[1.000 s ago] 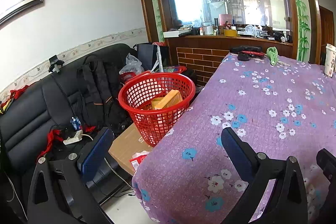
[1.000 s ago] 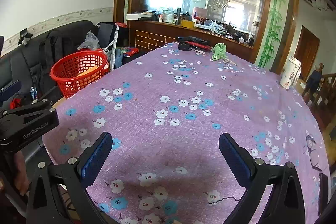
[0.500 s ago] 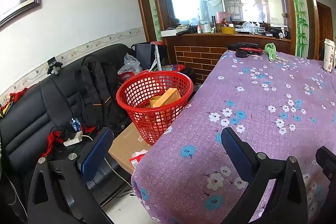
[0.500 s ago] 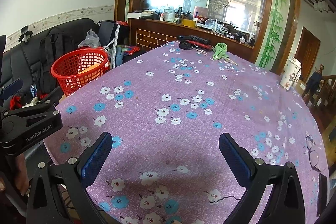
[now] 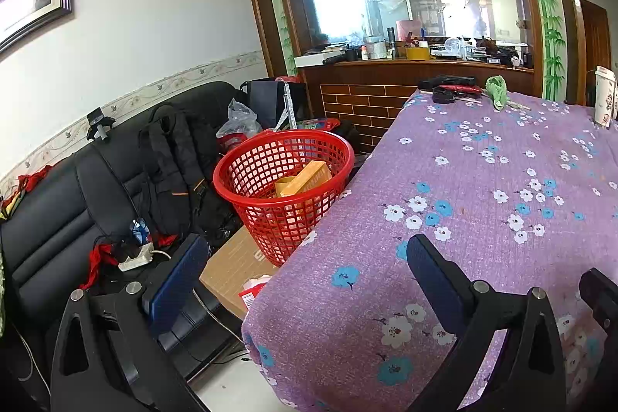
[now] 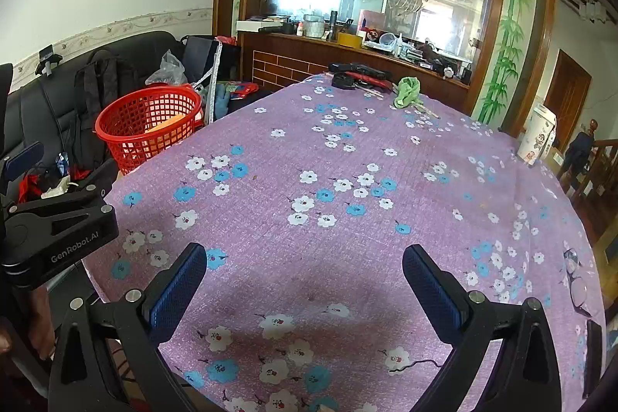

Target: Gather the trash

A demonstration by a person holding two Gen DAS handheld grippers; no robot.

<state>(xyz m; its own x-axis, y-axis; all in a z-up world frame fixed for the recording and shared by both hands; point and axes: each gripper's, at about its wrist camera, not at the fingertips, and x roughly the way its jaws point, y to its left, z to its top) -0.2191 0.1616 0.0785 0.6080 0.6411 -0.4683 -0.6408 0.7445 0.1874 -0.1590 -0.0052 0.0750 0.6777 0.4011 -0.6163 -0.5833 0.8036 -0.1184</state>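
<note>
We are holding both claws wide apart, gripping nothing. Furthest left, the red basket (image 5: 284,176) is sitting off the desk's (image 5: 483,219) left edge on a cardboard box (image 5: 231,267), already holding yellowish boxes. It lies ahead-left of the left claw (image 5: 301,280), the nearer one. The right claw (image 6: 301,282) is hovering over bare flowered cloth. We are seeing no loose trash close by; the green rag (image 6: 407,91) at the far edge may be the next candidate. Room between is open.
</note>
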